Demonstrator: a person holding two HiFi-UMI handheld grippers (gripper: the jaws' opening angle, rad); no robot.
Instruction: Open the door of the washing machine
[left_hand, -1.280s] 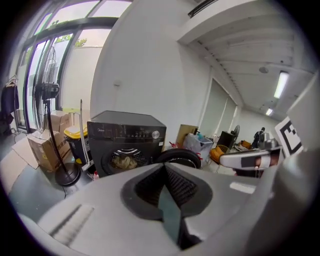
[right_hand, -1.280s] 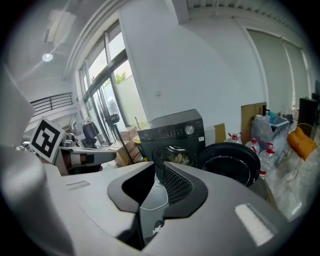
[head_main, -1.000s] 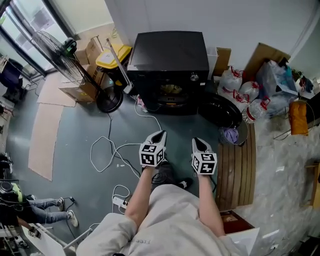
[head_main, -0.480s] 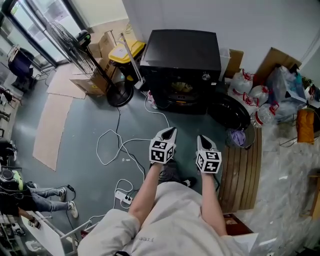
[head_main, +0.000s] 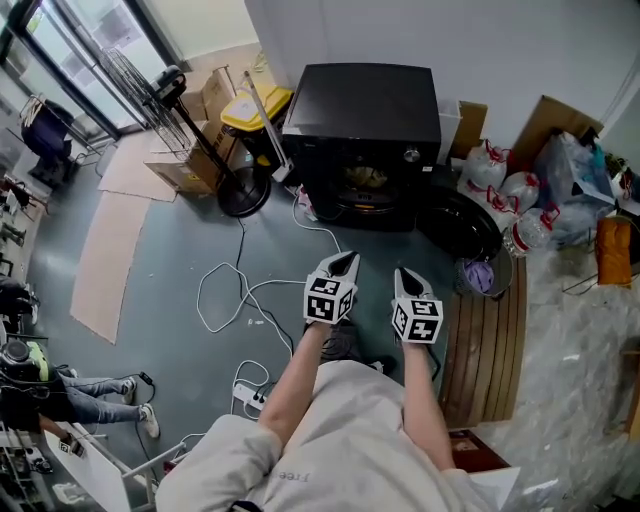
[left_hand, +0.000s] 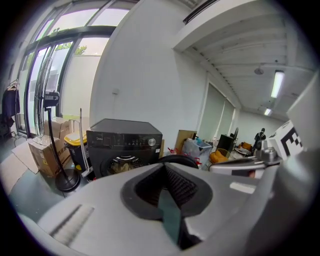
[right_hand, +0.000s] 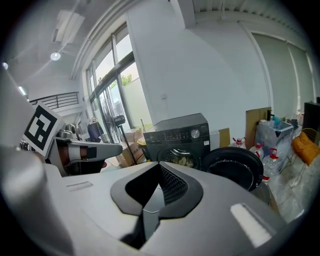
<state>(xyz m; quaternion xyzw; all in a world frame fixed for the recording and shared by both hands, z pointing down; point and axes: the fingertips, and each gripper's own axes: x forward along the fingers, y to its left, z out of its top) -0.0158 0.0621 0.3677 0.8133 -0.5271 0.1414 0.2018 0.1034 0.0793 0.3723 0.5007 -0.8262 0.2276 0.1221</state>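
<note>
Grey-blue floor (head_main: 150, 260) runs up to a white wall at 12 o'clock, and the black washing machine (head_main: 362, 120) stands against that wall. Its round door (head_main: 455, 222) is already swung open to about 2 o'clock, hanging low beside the machine's right front corner. The drum mouth (head_main: 362, 188) is uncovered, with laundry showing inside.

At the machine's 9 o'clock edge stand a yellow bin (head_main: 255, 108) and the round foot of a fan stand (head_main: 238, 192), just beside it. Bags and water bottles (head_main: 505, 190) crowd the 3 o'clock side, near the open door. A slatted wooden board (head_main: 485, 340) lies at 4 o'clock.

Bare floor stretches between the machine's front and the grippers, crossed only by a white cable (head_main: 225, 292) looping out toward 9 o'clock.

Both grippers sit side by side at centre, well apart from the machine and pointing toward it. The left gripper (head_main: 345, 260) has its jaws pressed together on nothing. The right gripper (head_main: 401, 272) is likewise closed and empty.
</note>
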